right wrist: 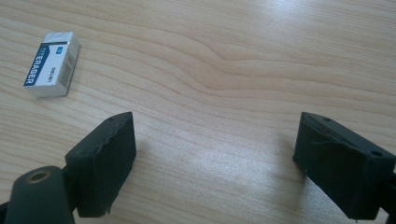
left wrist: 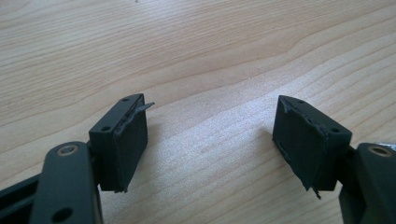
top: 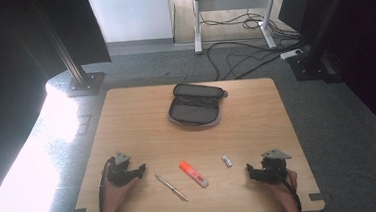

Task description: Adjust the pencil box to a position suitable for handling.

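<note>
An open dark pencil case [top: 196, 104] lies at the far middle of the wooden table [top: 127, 125]. Near the front edge lie a silver pen [top: 171, 187], an orange highlighter [top: 194, 173] and a small white eraser [top: 227, 160] [right wrist: 52, 64]. My left gripper [top: 141, 168] [left wrist: 210, 135] rests at the front left, left of the pen, jaws wide open over bare wood. At the front right my right gripper [top: 250, 171] [right wrist: 215, 154] points left, open and empty, with the eraser a little ahead and to its left.
Desk legs and loose cables [top: 242, 52] lie on the floor beyond the table. Dark frame posts [top: 81, 73] stand at the far left and right corners. Bright light falls on the floor at the left.
</note>
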Tool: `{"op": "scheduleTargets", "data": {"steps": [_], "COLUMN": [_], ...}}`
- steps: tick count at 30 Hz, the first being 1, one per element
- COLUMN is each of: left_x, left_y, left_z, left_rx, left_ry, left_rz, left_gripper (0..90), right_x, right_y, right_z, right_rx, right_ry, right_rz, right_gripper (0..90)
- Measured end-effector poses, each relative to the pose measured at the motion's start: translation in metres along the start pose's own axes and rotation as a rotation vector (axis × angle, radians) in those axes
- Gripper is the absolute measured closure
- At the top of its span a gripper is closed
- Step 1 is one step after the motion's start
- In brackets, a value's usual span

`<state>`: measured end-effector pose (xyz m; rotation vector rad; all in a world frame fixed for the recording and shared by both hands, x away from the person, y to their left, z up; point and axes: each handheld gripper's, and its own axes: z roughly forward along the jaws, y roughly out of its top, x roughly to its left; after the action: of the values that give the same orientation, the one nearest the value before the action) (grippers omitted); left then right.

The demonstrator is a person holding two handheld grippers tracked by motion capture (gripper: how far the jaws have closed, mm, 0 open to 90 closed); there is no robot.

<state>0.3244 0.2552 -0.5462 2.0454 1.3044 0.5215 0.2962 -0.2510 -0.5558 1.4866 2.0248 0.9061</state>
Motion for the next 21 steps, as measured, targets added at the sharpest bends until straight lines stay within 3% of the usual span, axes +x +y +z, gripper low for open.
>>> {"op": "scheduleTargets", "data": {"steps": [21], "left_x": [0.0016], "left_y": [0.0039], "left_z": [0.0039], "left_rx": [0.004], "left_ry": [-0.006], "left_rz": [-0.012], "left_gripper": [21.1], "right_x": [0.0005], "right_y": [-0.0002], "right_z": [-0.0005], "right_rx": [-0.003], "right_ry": [-0.027], "right_rz": [0.027], "right_gripper": [14.3]}}
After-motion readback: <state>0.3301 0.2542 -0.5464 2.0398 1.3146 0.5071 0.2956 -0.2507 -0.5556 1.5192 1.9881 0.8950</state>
